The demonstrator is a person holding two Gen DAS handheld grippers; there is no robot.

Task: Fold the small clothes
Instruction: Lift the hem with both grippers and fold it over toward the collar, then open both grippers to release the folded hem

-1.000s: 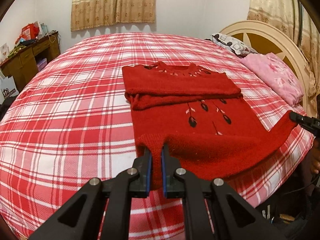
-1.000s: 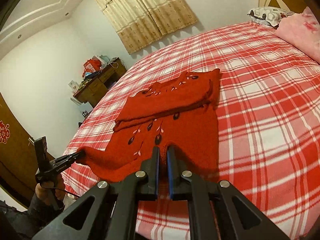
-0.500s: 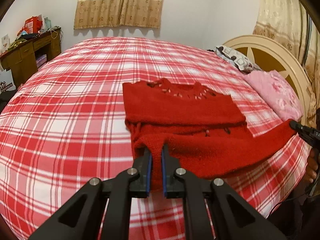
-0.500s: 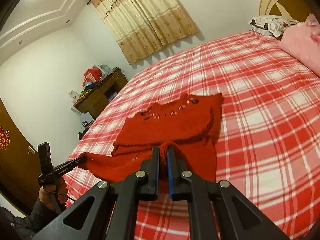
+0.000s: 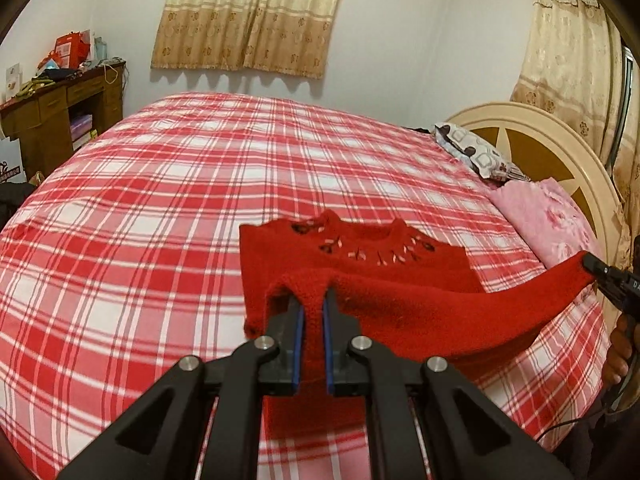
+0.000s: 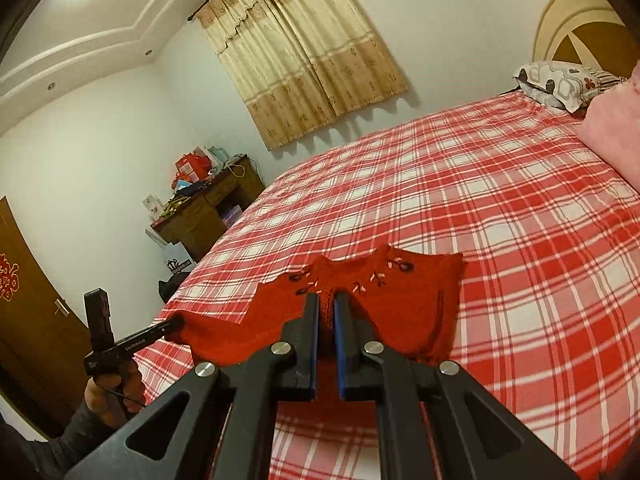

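A small red knitted sweater [image 5: 360, 264] with embroidered neckline lies on the red-and-white plaid bed [image 5: 160, 208]. Its bottom hem is lifted off the bed and stretched between both grippers. My left gripper [image 5: 311, 304] is shut on one hem corner. My right gripper [image 6: 327, 300] is shut on the other hem corner; it also shows at the right edge of the left wrist view [image 5: 600, 274]. The left gripper shows at the left of the right wrist view [image 6: 168, 326]. The raised hem hangs over the sweater's lower body, near the neckline [image 6: 360, 276].
A pink pillow [image 5: 552, 220] and a patterned pillow [image 5: 472, 156] lie by the cream headboard [image 5: 540, 144] on the right. A wooden desk [image 5: 60, 116] with clutter stands beyond the bed's left side. Curtains [image 5: 248, 16] hang on the far wall.
Both grippers have raised the hem and carried it forward toward the neckline. The lifted hem now covers the sweater's lower body, which showed before.
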